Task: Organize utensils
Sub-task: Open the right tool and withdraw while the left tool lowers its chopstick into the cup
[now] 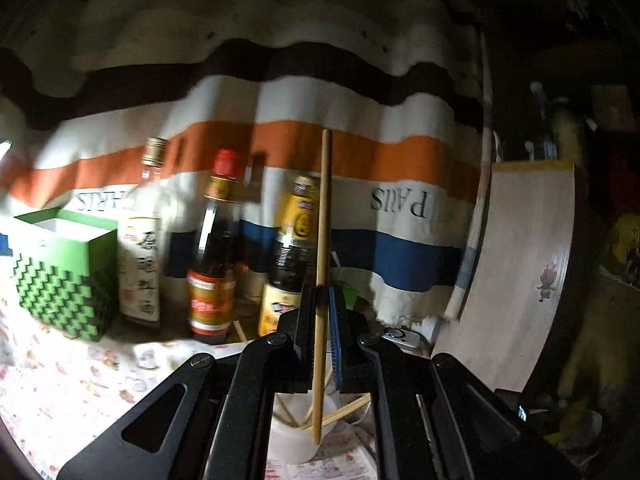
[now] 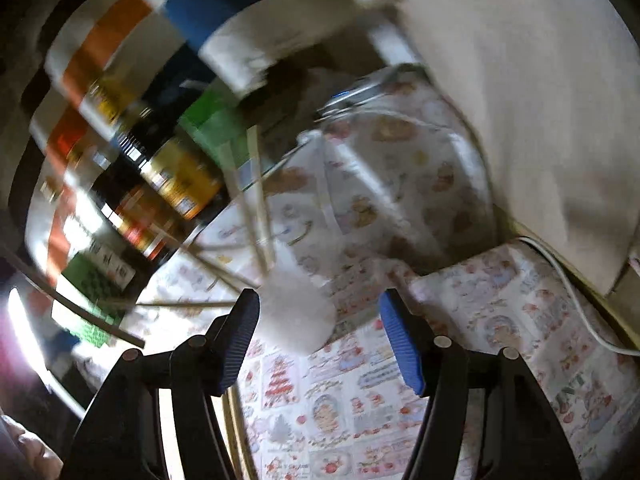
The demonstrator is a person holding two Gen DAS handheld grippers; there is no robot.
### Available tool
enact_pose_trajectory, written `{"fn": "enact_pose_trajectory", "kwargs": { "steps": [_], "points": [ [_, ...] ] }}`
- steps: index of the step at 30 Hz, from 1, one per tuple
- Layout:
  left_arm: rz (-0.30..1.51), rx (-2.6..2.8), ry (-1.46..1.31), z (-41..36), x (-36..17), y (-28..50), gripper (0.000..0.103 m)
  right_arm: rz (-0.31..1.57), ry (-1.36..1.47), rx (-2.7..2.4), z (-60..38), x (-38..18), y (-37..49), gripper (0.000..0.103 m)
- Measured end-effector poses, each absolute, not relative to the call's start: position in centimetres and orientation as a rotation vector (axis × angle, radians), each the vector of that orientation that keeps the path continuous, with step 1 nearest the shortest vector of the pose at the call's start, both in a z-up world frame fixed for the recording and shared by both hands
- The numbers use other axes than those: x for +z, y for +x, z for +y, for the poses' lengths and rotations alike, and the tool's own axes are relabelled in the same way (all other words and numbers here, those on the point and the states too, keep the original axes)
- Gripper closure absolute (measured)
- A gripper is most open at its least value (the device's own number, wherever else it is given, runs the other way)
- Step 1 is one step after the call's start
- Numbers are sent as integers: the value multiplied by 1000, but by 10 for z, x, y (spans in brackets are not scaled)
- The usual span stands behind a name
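My left gripper [image 1: 322, 296] is shut on a bamboo chopstick [image 1: 323, 216] and holds it upright, its lower end over a white cup [image 1: 292, 446] that holds several chopsticks. In the right wrist view the same white cup [image 2: 296, 312] stands on the patterned tablecloth [image 2: 360, 400] with several chopsticks [image 2: 256, 184] fanning out of it. My right gripper [image 2: 320, 316] is open, with the cup between its fingers, nearer the left one. The view is blurred by motion.
Three sauce bottles [image 1: 212, 248] and a green patterned box [image 1: 64, 272] stand at the back against a striped cloth [image 1: 280, 148]. A wooden board [image 1: 516, 272] leans at the right. A white cable [image 2: 576, 300] runs along the table's right side.
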State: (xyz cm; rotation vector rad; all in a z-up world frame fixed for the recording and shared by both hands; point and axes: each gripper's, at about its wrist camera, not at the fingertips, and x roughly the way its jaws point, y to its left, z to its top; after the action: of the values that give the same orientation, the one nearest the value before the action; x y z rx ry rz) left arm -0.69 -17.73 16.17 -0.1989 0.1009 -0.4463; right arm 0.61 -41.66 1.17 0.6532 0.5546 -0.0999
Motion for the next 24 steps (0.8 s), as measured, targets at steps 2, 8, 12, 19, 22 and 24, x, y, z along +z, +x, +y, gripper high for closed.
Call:
{"fn": "enact_pose_trajectory", "kwargs": {
  "steps": [2, 8, 12, 19, 22, 24],
  "points": [
    [137, -458, -213, -186, 161, 4, 98, 560, 673, -120, -424, 10, 7, 38],
    [116, -412, -214, -194, 158, 20, 98, 598, 785, -121, -444, 0, 11, 38],
    [76, -386, -177, -200, 156, 32, 98, 594, 778, -115, -443, 0, 12, 38],
    [137, -371, -175, -220, 136, 79, 98, 585, 744, -137, -439, 2, 12, 38],
    [128, -353, -149, -227, 129, 87, 98, 606, 770, -114, -441, -2, 15, 38],
    [122, -329, -114, -232, 124, 92, 98, 611, 765, -114, -440, -1, 15, 38]
  ]
}}
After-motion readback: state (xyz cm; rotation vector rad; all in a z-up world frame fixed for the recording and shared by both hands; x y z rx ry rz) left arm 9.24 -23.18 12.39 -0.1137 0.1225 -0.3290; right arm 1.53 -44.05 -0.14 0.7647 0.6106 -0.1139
